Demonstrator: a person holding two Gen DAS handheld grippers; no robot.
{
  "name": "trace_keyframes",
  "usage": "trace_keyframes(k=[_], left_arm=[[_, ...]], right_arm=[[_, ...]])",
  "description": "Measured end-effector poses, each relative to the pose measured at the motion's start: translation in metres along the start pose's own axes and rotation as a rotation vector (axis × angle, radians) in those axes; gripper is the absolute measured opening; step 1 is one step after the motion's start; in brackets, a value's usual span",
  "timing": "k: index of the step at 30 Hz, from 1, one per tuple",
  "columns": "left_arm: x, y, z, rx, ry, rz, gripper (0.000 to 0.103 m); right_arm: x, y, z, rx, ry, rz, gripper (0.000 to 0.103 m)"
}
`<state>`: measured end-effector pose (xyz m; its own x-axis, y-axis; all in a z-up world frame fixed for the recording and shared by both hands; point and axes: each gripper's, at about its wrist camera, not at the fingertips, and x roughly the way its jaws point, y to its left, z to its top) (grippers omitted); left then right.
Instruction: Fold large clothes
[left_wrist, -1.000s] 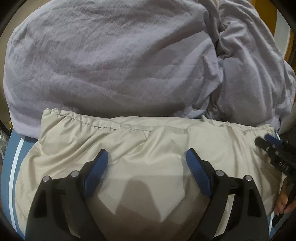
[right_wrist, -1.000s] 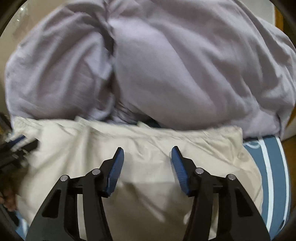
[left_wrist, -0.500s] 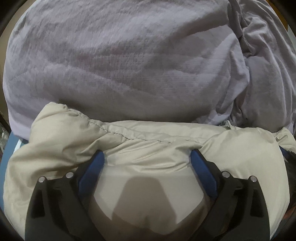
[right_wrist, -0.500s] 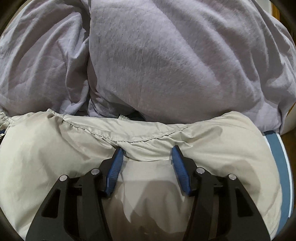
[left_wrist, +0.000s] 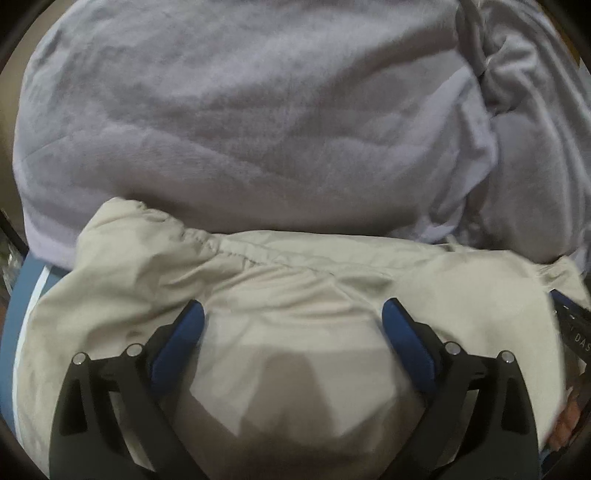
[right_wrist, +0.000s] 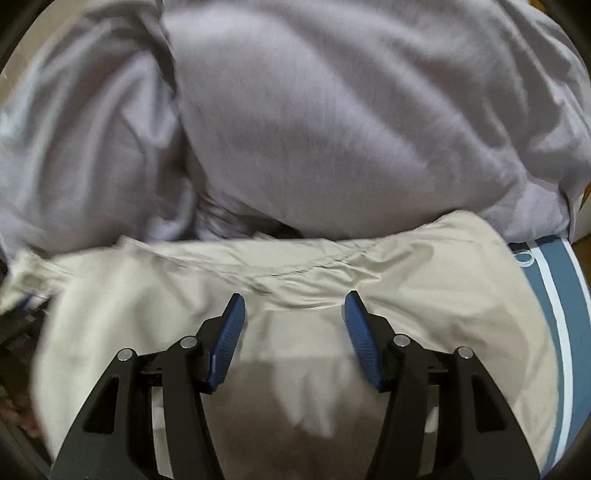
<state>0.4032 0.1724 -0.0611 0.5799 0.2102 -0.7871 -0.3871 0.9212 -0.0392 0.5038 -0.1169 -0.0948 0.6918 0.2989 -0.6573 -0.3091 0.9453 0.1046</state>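
surface: blue mat (right_wrist: 550, 288) with white stripes, mostly covered
jacket: beige jacket (left_wrist: 295, 280) lies flat on mat, near side
pile: lilac cloth (left_wrist: 240, 122) heaped behind, touching jacket's far edge
left gripper (left_wrist: 293, 317): jaws wide apart – released, over jacket
right gripper (right_wrist: 294, 306): jaws apart, gripping nothing – over jacket

A home, likely a bedroom, big rumpled lilac duvet (left_wrist: 258, 122) heaped across the back, beige garment (right_wrist: 424, 280) lying in front of it, both on a blue sheet with white stripes (right_wrist: 554, 280), soft bedding filling both views
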Motion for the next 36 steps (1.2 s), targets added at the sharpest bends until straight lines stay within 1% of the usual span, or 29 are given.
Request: trace_keyframes(k=[3,7,9,11,13,15,18,25,31,36], left_arm=[[-0.020,-0.007,-0.004,-0.015,-0.024,-0.043,0.096],[-0.033,-0.024,-0.007,-0.004,-0.044,-0.082,0.097],[-0.027,-0.035,-0.010,0.031,-0.039,-0.071,0.097],[-0.021,-0.043,-0.011,0.050,-0.025,-0.051,0.097],[-0.008,-0.046,-0.015,0.069,-0.020,-0.027,0.098],[-0.002,-0.045,-0.015,0.081,-0.024,-0.020,0.098],[0.005,-0.044,-0.014,0.083,-0.018,-0.018,0.100],[0.016,-0.044,-0.016,0.082,-0.014,-0.010,0.101],[0.040,-0.058,-0.015,0.083,-0.013,-0.003,0.101],[0.050,-0.063,-0.015,0.085,-0.019,0.004,0.101]], right_arm=[[-0.021,0.012,0.001,-0.002,-0.032,0.071,0.060],[-0.022,0.038,-0.010,-0.039,-0.030,0.110,0.061],[-0.015,0.060,-0.017,-0.068,-0.020,0.099,0.061],[-0.008,0.066,-0.022,-0.089,-0.003,0.075,0.061],[-0.001,0.067,-0.026,-0.089,0.008,0.056,0.065],[0.000,0.063,-0.029,-0.082,0.008,0.048,0.068],[0.006,0.062,-0.031,-0.091,0.001,0.038,0.071],[0.010,0.061,-0.035,-0.097,-0.004,0.023,0.072],[0.017,0.061,-0.038,-0.099,-0.005,0.014,0.073],[0.016,0.063,-0.039,-0.103,-0.009,0.006,0.073]])
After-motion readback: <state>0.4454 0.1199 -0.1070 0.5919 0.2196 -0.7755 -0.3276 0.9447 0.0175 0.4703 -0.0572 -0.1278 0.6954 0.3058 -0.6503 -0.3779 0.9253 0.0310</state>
